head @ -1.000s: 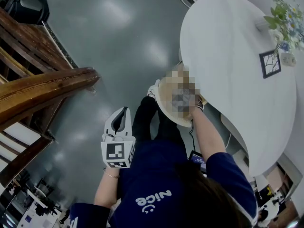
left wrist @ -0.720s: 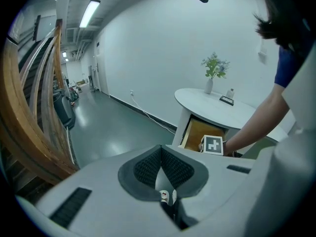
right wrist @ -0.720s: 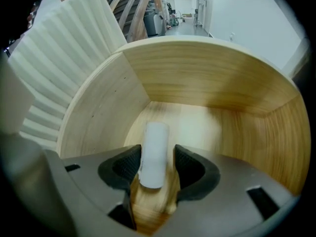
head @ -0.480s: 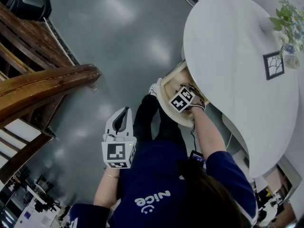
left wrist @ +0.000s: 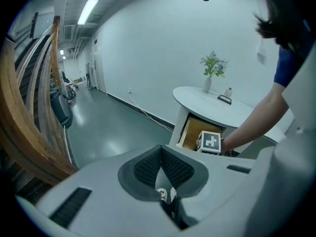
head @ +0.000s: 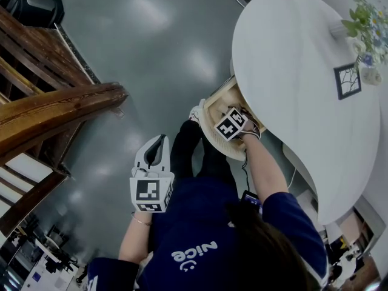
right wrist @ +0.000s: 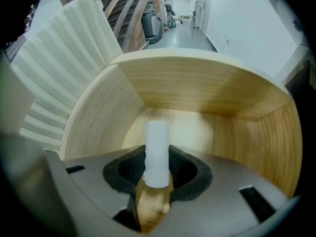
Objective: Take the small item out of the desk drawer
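A pale wooden drawer stands pulled out from under the white round desk. My right gripper reaches down into it. In the right gripper view a small white cylinder stands between the pads of my right gripper. The jaws are closing, and both pads lie against its sides. The drawer's curved wooden wall rises behind it. My left gripper hangs by the person's left side, over the floor. In its own view my left gripper is shut with nothing in it, and the open drawer shows ahead.
A wooden stair railing runs along the left. A small framed picture and a vase of flowers stand on the desk's far side. The person's legs and shoes are just left of the drawer. The ribbed white drawer front is at left.
The right gripper has stayed in the drawer and shifted only slightly. The left gripper has barely moved.
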`<state>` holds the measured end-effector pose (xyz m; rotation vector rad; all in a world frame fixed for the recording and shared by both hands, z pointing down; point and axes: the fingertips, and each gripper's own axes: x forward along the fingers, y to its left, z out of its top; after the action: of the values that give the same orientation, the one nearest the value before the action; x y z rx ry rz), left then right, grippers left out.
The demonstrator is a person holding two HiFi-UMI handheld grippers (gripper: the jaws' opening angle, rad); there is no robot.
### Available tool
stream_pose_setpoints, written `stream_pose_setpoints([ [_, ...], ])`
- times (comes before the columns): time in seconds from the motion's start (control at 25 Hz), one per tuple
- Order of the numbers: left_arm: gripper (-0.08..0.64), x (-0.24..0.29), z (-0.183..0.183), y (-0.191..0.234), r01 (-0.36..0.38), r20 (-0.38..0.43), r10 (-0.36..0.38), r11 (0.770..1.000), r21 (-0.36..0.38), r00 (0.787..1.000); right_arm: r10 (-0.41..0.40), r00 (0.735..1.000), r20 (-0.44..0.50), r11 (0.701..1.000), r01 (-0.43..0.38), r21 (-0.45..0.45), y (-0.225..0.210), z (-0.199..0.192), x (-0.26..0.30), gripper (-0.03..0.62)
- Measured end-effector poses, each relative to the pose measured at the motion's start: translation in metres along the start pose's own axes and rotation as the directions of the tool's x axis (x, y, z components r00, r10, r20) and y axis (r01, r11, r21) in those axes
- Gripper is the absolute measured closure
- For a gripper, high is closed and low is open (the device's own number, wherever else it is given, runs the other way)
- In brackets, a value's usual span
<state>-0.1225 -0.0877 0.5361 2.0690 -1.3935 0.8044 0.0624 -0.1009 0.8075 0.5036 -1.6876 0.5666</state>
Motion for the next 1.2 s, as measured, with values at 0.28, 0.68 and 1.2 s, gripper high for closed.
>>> stream_pose_setpoints([
  [0.28, 0.557, 0.012, 0.014, -0.011, 0.054, 0.016, -0.054, 0.999, 0.003, 0.998, 0.033, 0.998, 0.054, 0.994, -0.038, 0.100, 0.006, 0.013, -0.022, 0.453],
  [0.68, 0.557, 0.019, 0.043, -0.022, 0.113, 0.070, -0.115, 0.993, 0.035, 0.991, 0.000, 0.998, 0.066, 0.988, -0.010, 0.151, 0.012, 0.011, -0.061, 0.454],
  [1.2, 0.557, 0.027, 0.076, -0.043, 0.208, 0.118, -0.222, 0.971, 0.117, 0.968, -0.056, 0.989, 0.137, 0.963, 0.018, 0.269, 0.019, 0.014, -0.121, 0.454],
])
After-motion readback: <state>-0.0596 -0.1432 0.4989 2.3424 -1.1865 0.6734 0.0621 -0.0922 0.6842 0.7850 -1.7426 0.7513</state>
